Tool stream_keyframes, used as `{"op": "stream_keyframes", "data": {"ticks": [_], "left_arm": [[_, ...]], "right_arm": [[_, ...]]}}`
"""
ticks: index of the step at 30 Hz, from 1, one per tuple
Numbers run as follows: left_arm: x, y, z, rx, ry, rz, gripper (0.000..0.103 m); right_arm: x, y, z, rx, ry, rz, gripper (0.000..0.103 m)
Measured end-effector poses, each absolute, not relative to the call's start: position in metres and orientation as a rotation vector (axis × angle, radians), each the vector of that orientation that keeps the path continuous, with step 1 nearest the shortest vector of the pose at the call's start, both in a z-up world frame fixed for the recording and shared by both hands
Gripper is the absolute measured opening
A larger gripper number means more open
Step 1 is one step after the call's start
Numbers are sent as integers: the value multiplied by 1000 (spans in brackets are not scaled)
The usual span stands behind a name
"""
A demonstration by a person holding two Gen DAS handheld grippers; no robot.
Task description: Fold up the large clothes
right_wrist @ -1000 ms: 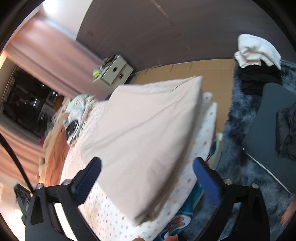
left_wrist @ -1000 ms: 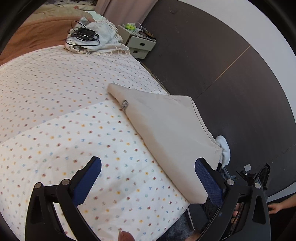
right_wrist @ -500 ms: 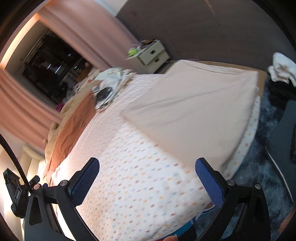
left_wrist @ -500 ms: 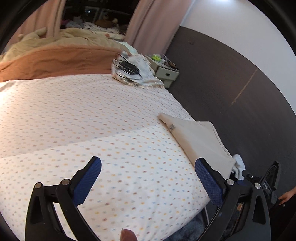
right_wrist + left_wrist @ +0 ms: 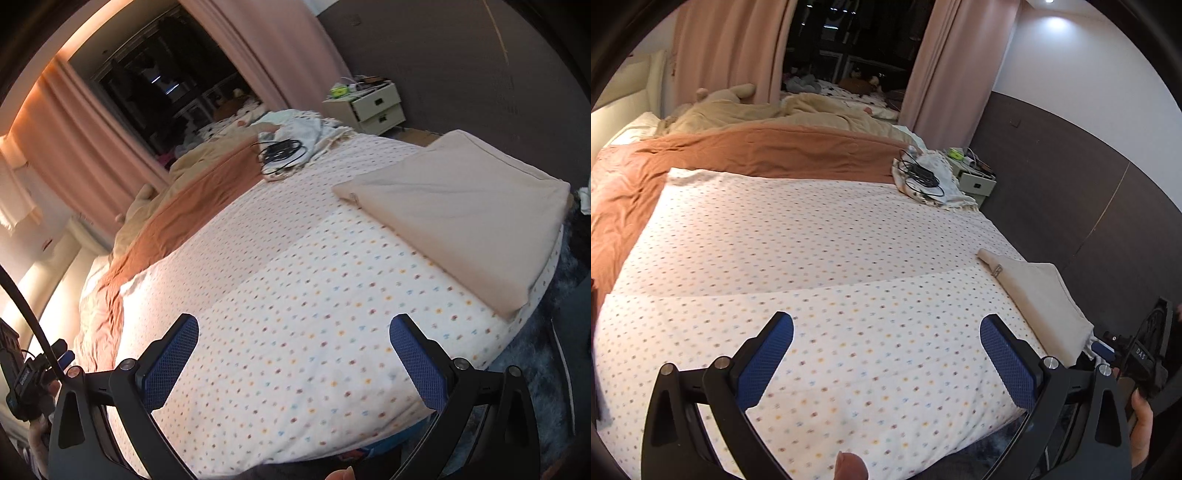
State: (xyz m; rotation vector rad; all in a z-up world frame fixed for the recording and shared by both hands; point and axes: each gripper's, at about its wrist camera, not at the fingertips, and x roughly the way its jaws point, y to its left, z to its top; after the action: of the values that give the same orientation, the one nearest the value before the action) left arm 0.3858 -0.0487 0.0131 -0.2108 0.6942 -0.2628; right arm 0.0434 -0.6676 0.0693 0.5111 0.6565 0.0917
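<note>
Brown blanket (image 5: 746, 147): spread across the far left part of the bed, behind the dotted sheet, with a beige duvet (image 5: 798, 110) bunched beyond it.
Dotted sheet (image 5: 812, 258): white with small coloured dots, covering most of the bed and lying flat under both claws.
Left claw (image 5: 886, 328): hangs above the near part of the dotted sheet, its blue-padded fingers (image 5: 764, 363) spread wide, nothing between them.
Right claw (image 5: 294, 326): also over the near part of the sheet, fingers set far apart, holding nothing; the folded piece lies to its right, clear of the pads.
Cables (image 5: 919, 175): a black tangle on a pale cloth pile (image 5: 942, 181) at the far right side of the bed.
Nightstand (image 5: 375, 105): cream, with drawers, beside the bed against the dark wall, small items on top.
Folded beige garment (image 5: 469, 210): a neat flat rectangle at the right edge of the bed, lying on the dotted sheet; in the left wrist view it shows as a narrow wedge (image 5: 1041, 291) by the mattress edge.
Hand (image 5: 1141, 432): at the far right in the left wrist view, gripping the other handle.
</note>
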Motion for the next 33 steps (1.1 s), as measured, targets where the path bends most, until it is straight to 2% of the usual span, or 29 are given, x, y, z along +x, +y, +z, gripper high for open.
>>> {"op": "stream_keyframes", "data": {"ticks": [15,33], "left_arm": [[251,24,1,-194,594,-109,103],[118,34,-21,-179,507,-15,103]], "right_arm": [[9,-586,65,319,645,239,103],[-82,-557,43,154,599,231,103]]}}
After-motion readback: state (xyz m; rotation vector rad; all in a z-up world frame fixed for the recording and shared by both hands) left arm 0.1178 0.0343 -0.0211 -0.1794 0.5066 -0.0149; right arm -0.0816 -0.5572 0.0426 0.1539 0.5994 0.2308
